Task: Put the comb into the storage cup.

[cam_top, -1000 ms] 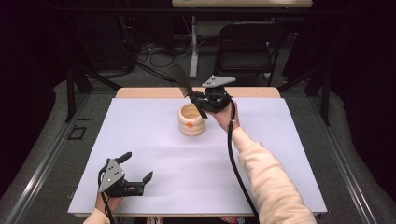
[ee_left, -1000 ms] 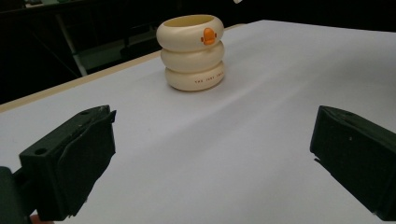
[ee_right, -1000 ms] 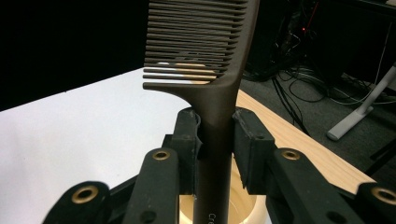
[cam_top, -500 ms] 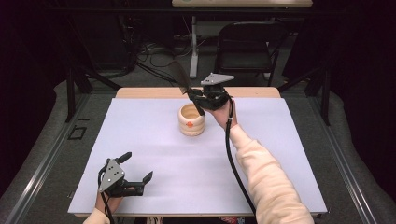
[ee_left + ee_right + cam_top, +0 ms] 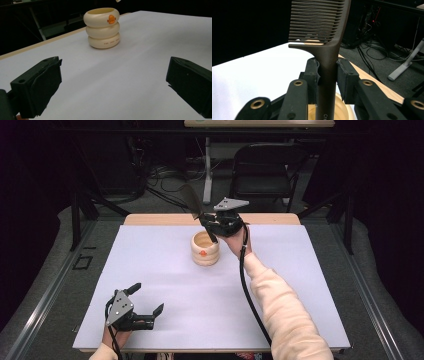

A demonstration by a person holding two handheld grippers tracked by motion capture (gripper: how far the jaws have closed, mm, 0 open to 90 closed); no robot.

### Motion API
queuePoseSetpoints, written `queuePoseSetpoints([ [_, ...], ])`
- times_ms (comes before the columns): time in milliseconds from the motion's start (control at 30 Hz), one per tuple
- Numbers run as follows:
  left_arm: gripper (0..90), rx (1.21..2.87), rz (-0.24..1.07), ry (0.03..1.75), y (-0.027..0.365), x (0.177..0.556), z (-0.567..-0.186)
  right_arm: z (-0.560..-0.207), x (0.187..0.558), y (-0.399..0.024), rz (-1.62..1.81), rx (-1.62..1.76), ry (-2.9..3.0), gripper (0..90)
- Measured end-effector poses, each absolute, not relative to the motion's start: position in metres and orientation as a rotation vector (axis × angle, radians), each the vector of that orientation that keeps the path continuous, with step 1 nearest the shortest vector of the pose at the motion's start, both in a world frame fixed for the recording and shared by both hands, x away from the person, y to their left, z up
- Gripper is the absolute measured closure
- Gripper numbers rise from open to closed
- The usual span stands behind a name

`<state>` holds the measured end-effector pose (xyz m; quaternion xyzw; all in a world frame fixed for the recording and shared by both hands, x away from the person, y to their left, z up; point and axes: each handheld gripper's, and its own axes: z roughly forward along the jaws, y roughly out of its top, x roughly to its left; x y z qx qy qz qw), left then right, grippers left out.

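1. The right gripper (image 5: 214, 224), upper centre of the high view, is clamped on the handle of a brown comb (image 5: 322, 37). The comb's lower end is over or in the mouth of the cup (image 5: 205, 248), just below the gripper in that frame.
2. Risk: the grip is on a narrow handle only. If the comb pivots between the pads, its end could catch the rim instead of dropping in.
3. Risk: the cup looks light and stands free on the white table (image 5: 150, 270). A sideways nudge could tip it or slide it.
4. Pose: the right forearm reaches from lower right, and the comb's teeth point up and left.
5. The left gripper (image 5: 147, 301) rests at lower left, jaws wide apart and empty, facing the cup.
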<state>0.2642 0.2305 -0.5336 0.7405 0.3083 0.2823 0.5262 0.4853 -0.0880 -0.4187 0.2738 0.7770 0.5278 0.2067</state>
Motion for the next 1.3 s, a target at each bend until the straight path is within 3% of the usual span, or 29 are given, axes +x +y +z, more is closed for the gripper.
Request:
queuePoseSetpoints([
  [1300, 0.0, 1.769, 0.674, 0.736, 0.231, 0.264, -0.533, -0.436, 0.492, -0.068, 1.541, 0.744, 2.076, 71.6],
])
